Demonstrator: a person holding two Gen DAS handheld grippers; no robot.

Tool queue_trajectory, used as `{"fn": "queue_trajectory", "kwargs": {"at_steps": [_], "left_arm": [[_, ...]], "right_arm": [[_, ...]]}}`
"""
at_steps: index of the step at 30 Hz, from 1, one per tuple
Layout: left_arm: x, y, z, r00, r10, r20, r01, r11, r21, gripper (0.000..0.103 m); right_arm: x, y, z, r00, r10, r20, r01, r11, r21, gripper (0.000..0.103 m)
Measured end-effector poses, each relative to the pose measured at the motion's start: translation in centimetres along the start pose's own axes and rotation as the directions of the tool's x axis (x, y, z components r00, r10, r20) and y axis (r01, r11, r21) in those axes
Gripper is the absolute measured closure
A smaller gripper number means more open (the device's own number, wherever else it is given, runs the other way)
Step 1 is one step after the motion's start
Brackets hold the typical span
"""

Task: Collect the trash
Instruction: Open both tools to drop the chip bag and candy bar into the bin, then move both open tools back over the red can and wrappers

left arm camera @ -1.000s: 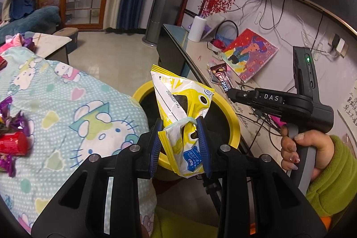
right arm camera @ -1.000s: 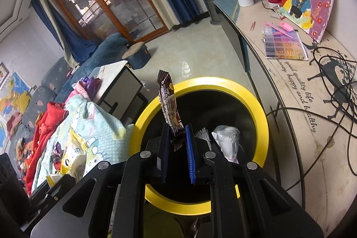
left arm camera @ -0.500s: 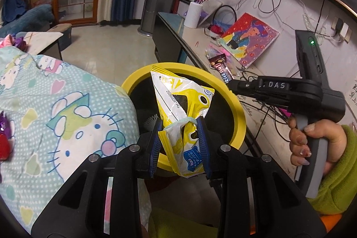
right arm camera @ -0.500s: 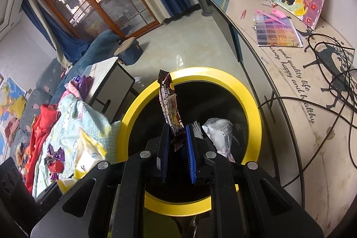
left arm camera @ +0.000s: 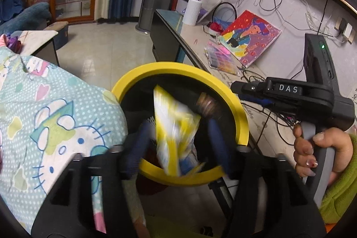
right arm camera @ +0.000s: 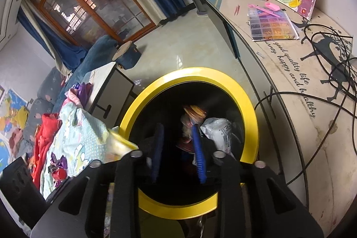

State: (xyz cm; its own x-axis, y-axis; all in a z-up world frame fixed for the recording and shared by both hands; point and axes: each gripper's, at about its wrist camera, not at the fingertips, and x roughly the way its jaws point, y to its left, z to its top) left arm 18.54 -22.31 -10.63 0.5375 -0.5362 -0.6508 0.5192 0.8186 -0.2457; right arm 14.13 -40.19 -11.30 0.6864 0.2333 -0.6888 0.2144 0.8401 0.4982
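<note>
Trash sits above and inside a black bin with a yellow rim (left arm camera: 178,68). Between the spreading jaws of the left gripper (left arm camera: 178,144), a blurred yellow snack wrapper (left arm camera: 174,126) hangs over the bin mouth, clear of both pads. The right gripper (right arm camera: 178,148) points into the same bin, its jaws also opening; a blurred brown candy wrapper (right arm camera: 193,113) lies just beyond them beside a crumpled white packet (right arm camera: 217,128). A cartoon-print blanket (left arm camera: 44,115) lies left of the bin.
</note>
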Motion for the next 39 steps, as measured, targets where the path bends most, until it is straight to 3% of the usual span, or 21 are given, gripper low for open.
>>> {"fn": "queue_trajectory", "kwargs": {"at_steps": [3, 4, 6, 8, 9, 11, 19, 26, 35, 39], "left_arm": [[-0.5, 0.3, 0.1, 1.000, 0.012, 0.012, -0.012, 1.000, -0.006, 0.037], [-0.8, 0.5, 0.1, 1.000, 0.018, 0.017, -0.018, 1.000, -0.016, 0.028], [-1.3, 0.9, 0.1, 0.999, 0.018, 0.028, -0.017, 0.999, -0.033, 0.021], [-1.9, 1.1, 0.1, 0.999, 0.027, 0.041, -0.025, 0.999, -0.039, 0.011], [-2.2, 1.1, 0.2, 0.998, 0.037, 0.049, -0.035, 0.999, -0.037, 0.011], [-2.8, 1.1, 0.2, 0.997, 0.045, 0.058, -0.043, 0.998, -0.038, 0.011], [-5.4, 1.5, 0.0, 0.988, 0.102, 0.117, -0.096, 0.994, -0.052, 0.011], [-8.2, 3.1, -0.5, 0.971, 0.167, 0.172, -0.153, 0.984, -0.090, 0.011], [-11.8, 5.3, -1.0, 0.936, 0.262, 0.235, -0.232, 0.961, -0.149, 0.011], [-13.6, 6.3, -1.2, 0.910, 0.308, 0.277, -0.266, 0.947, -0.178, 0.011]], "right_arm": [[-0.1, 0.0, 0.0, 1.000, -0.011, 0.007, 0.011, 1.000, 0.002, 0.066], [-0.2, 0.0, 0.0, 1.000, -0.014, 0.010, 0.014, 1.000, 0.000, 0.064], [-0.3, 0.2, 0.0, 0.999, -0.026, 0.022, 0.026, 1.000, -0.001, 0.056], [-0.4, 0.3, 0.0, 0.999, -0.037, 0.032, 0.037, 0.999, -0.014, 0.056], [-0.5, 0.5, 0.0, 0.998, -0.043, 0.036, 0.044, 0.999, -0.022, 0.056], [-0.9, 0.8, 0.0, 0.997, -0.058, 0.057, 0.060, 0.998, -0.036, 0.046], [-2.6, 2.8, 0.0, 0.985, -0.082, 0.153, 0.100, 0.988, -0.118, 0.037], [-4.2, 5.9, -0.7, 0.976, -0.045, 0.212, 0.093, 0.972, -0.218, 0.031], [-5.0, 9.8, -2.5, 0.974, 0.016, 0.225, 0.059, 0.944, -0.325, 0.030], [-5.1, 11.4, -3.5, 0.974, 0.053, 0.220, 0.031, 0.931, -0.364, 0.028]]}}
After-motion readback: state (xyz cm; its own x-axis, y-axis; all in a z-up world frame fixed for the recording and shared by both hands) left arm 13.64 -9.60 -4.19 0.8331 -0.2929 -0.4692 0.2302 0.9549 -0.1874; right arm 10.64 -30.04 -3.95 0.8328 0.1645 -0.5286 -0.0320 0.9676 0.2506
